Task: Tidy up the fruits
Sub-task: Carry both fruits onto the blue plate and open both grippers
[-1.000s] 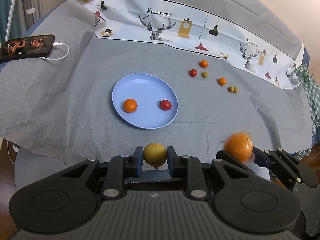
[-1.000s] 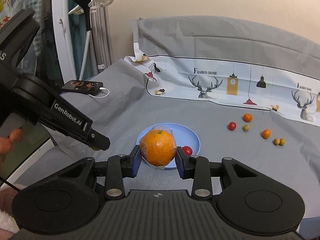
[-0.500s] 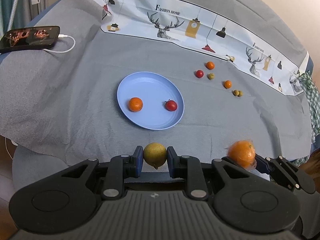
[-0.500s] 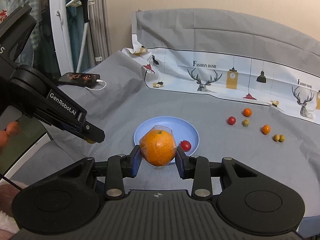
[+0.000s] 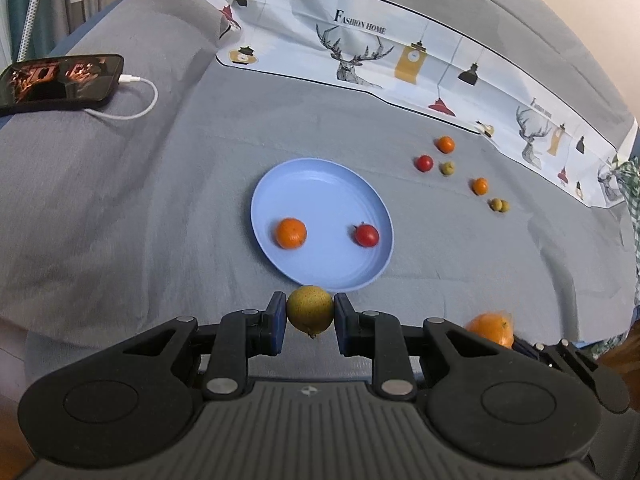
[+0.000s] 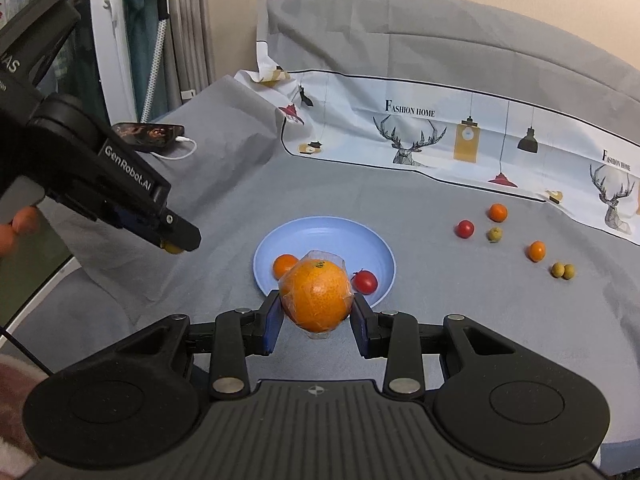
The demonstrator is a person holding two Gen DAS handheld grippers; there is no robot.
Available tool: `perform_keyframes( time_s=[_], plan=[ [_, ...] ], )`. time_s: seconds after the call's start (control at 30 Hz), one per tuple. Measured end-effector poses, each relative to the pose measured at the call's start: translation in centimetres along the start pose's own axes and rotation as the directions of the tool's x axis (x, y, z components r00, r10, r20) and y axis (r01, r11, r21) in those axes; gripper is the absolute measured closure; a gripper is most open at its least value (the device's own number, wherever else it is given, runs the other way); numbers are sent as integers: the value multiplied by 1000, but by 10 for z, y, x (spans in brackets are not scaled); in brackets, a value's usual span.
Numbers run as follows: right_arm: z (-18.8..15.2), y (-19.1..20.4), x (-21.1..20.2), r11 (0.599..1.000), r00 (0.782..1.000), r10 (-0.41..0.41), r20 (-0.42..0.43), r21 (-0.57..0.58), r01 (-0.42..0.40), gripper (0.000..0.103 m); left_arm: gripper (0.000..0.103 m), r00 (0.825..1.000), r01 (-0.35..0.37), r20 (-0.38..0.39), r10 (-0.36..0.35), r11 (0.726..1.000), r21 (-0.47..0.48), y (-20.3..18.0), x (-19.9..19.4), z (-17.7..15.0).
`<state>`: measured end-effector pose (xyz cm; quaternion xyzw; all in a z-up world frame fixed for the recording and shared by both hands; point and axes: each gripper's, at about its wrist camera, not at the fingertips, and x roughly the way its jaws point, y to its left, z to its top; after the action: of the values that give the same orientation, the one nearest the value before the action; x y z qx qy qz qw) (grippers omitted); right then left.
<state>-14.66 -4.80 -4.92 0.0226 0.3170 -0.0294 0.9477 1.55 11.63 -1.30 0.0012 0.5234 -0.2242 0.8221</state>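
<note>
Carrying both fruits toward blue plate on grey-covered tabletop: lower each over bare plate area, release gently so nothing rolls. Right hand-held gripper clamps wrapped orange; left hand-held gripper clamps yellow-green fruit near plate's front rim. Plate holds small orange, tomato.

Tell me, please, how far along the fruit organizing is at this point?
Done: a small orange and a tomato sit on the blue plate. In hand: the left gripper holds a yellow-green fruit, the right gripper a wrapped orange. Left: six small fruits on the cloth.
</note>
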Motion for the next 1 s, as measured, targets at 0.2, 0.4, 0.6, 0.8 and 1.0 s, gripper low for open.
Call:
perform_keyframes(
  time_s=[0.2, 0.4, 0.6, 0.8, 1.0],
  plan=[
    [8, -6, 31, 1000, 999, 11, -36, 14, -11, 65, 76, 1000, -27, -2, 27, 1000, -3, -2, 23, 27],
    [16, -12, 67, 1000, 998, 18, -56, 8, -18, 65, 76, 999, -46, -23, 46, 999, 9, -9, 58, 58],
    [20, -25, 111, 999, 995, 20, -102, 46, -16, 65, 76, 996, -48, -68, 50, 998, 36, -19, 107, 82],
    [19, -36, 150, 998, 990, 24, -142, 54, -17, 65, 75, 991, -72, -104, 79, 995, 72, -27, 153, 95],
    [20, -42, 180, 999, 987, 20, -161, 40, -14, 65, 76, 984, -113, -122, 126, 987, 110, -31, 187, 105]
  ],
)
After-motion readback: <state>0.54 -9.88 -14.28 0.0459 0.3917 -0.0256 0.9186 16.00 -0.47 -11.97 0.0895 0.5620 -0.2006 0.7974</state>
